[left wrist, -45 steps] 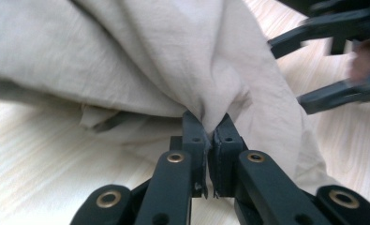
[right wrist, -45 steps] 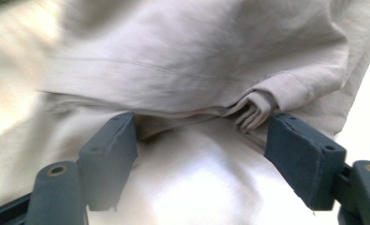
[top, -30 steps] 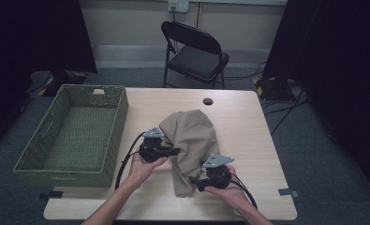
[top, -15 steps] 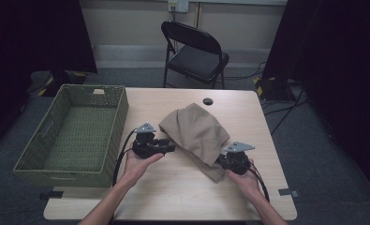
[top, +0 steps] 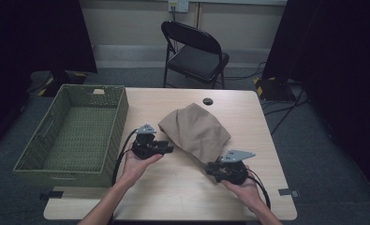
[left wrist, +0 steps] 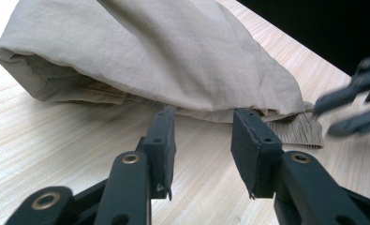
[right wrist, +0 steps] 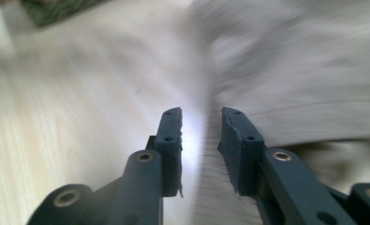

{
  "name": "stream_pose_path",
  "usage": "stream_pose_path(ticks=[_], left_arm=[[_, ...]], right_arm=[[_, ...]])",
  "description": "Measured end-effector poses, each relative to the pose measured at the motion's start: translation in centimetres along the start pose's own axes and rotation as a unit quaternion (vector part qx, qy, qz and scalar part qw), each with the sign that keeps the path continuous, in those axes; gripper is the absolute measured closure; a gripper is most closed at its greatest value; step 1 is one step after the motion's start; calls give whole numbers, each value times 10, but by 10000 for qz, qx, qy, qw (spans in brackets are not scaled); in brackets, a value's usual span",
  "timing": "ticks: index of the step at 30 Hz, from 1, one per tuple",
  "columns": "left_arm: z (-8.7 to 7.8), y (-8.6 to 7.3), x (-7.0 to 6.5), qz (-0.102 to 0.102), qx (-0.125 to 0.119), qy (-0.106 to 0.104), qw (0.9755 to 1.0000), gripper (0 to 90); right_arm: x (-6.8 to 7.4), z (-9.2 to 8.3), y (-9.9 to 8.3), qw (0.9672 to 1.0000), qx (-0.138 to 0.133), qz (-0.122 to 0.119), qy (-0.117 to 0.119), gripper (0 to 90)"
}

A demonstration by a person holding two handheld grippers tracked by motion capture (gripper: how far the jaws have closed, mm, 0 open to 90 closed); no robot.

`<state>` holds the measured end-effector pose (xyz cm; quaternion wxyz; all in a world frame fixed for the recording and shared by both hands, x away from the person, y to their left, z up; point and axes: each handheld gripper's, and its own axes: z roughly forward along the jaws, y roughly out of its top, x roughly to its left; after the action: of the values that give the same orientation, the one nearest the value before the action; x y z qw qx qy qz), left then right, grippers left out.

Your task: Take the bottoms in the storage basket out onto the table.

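— So, what are your tongs doing right now?

— Your left tongs point(left wrist: 201, 140) are standing partly spread after just opening, with nothing between the pads; they are sitting on the bench point(top: 182, 187) just short of the near fold of the tan cloth point(top: 196, 131). Your right tongs point(right wrist: 199, 140) have just been parting again after closing, and they are showing a narrow gap with bare wood in it, so they are pinching nothing either.

— And the cloth itself?

— It is lying as a folded bundle in the middle of the bench, running from the far centre down toward your right hand point(top: 241, 187). Compared with a second ago it is looking flatter and pulled out toward the right, and your right hand is sitting further right at its near corner. In the left gripper view the ribbed hem point(left wrist: 297, 131) is poking out from under the fold on the right.

— What does that mean for the job?

— I judge you are letting go after a fold or a tug, so the bundle is probably ready for a fresh grip or a lift.

— Anything in the way?

— The green woven basket point(top: 122, 112) is standing empty at the left edge, close to your left hand point(top: 138, 164). A small dark disc point(top: 207, 101) is lying by the far edge, and a folding chair point(top: 194, 51) is standing beyond the bench. Nothing is blocking the way to the basket.
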<state>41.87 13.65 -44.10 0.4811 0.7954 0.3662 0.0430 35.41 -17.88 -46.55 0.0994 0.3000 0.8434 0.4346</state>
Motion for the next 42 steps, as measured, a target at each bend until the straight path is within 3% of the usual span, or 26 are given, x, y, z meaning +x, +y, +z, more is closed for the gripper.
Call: stream_pose_path(ticks=[3, 5, 9, 12, 18, 22, 25, 27, 29, 30, 31, 32, 35, 37, 39, 42], left_arm=[[1, 0, 0, 30, 49, 4, 10000, 586], [0, -1, 1, 35, 71, -3, 10000, 581], [-1, -1, 1, 25, 75, 17, 10000, 574], [-1, -1, 2, 1, 51, 26, 10000, 568], [-1, -1, 2, 6, 89, 28, 10000, 559], [0, -2, 2, 10, 115, 26, 9999, 553], [1, -3, 1, 31, 152, 9, 9999, 553], [3, -3, 1, 49, 182, 5, 9998, 553], [4, -3, 0, 74, 205, 18, 9998, 552], [4, -3, 0, 74, 209, 8, 9998, 552], [4, -3, 0, 72, 217, 6, 9997, 552], [4, -3, 0, 71, 218, 6, 9997, 552], [4, -3, 1, 63, 200, 7, 9998, 551], [4, -3, 1, 52, 203, 8, 9998, 551], [4, -4, 1, 44, 212, 12, 9998, 549], [4, -3, 1, 59, 218, 5, 9997, 548]], right_arm=[[0, 20, -3, 9990, 402, -184, -102, 633], [-3, 27, -4, 9979, 536, -166, -312, 566], [-5, 27, -4, 9968, 469, -336, -555, 452], [-8, 27, -6, 9949, 550, -434, -722, 435], [-18, 23, -8, 9929, 433, -373, -1047, 380], [-27, 23, -11, 9909, 460, -297, -1228, 458], [-32, 23, -12, 9884, 523, -283, -1395, 606], [-35, 22, -12, 9887, 536, -222, -1385, 622], [-34, 23, -11, 9856, 621, -366, -1533, 656], [-34, 24, -11, 9857, 630, -396, -1513, 681], [-33, 23, -10, 9861, 627, -409, -1487, 841], [-34, 22, -9, 9886, 632, -354, -1320, 900], [-35, 23, -11, 9877, 743, -348, -1334, 900], [-33, 20, -8, 9898, 548, -278, -1288, 900], [-31, 14, -2, 9925, 244, -232, -1177, 824], [-31, 6, 4, 9924, -107, -131, -1222, 602]])
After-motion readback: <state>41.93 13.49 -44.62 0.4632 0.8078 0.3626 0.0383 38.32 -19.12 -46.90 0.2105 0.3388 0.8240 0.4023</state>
